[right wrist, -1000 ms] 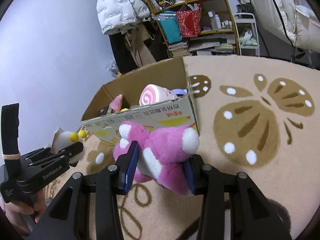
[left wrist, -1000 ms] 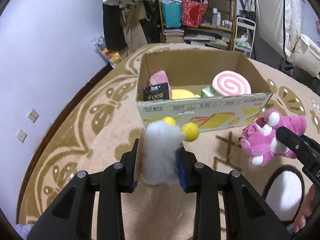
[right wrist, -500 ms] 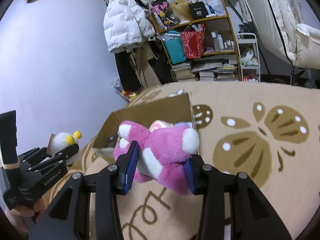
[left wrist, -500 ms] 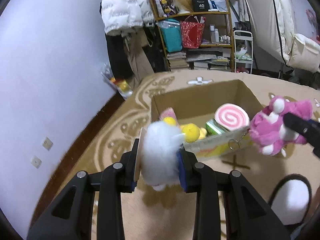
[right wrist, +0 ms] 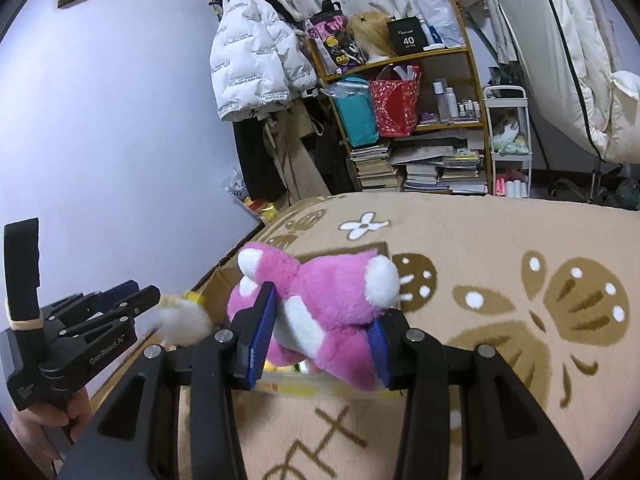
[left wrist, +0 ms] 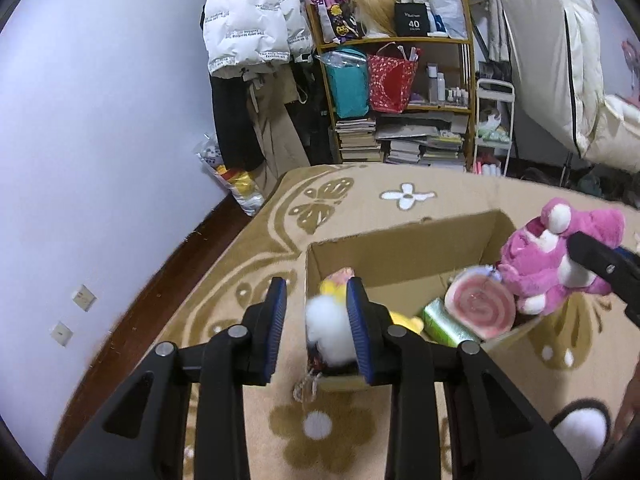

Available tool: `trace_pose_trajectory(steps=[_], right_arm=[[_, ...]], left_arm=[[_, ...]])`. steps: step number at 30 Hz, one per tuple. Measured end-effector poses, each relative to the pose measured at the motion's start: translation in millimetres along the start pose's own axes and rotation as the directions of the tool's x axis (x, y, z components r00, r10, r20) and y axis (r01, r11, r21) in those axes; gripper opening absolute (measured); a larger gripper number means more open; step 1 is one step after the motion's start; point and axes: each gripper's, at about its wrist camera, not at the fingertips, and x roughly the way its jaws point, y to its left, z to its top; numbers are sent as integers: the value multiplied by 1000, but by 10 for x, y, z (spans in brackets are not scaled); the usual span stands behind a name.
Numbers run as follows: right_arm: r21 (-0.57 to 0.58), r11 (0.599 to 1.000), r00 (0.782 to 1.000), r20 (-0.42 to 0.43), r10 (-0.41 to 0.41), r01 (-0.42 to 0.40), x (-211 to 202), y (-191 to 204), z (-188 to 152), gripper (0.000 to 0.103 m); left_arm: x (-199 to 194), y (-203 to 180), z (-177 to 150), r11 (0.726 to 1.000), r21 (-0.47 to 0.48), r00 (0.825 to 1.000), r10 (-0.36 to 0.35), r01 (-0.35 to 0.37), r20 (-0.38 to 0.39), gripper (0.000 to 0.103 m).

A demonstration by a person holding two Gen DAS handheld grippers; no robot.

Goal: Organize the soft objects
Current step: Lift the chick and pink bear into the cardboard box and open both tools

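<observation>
The left tongs are open, with a wide gap between the blue pads. The fluffy white toy is between them, against the right pad only, so nothing squeezes it. It sits over the near left corner of the cardboard box on the rug. The right tongs are squeezed on the pink plush toy and hold it up by the box. Inside the box lie a pink swirl pillow and a green pack.
</observation>
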Motion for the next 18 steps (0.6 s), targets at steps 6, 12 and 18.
trace_pose_trajectory(steps=[6, 12, 18], right_arm=[[18, 999, 999, -26, 32, -31, 313, 2, 100, 47], [56, 997, 997, -61, 55, -52, 559, -29, 60, 51], [33, 999, 996, -75, 43, -41, 583, -30, 32, 79]], left_arm=[[241, 126, 65, 995, -79, 997, -66, 63, -33, 21], [533, 99, -77, 995, -94, 994, -39, 30, -102, 25], [620, 54, -144, 997, -70, 990, 0, -10, -141, 78]])
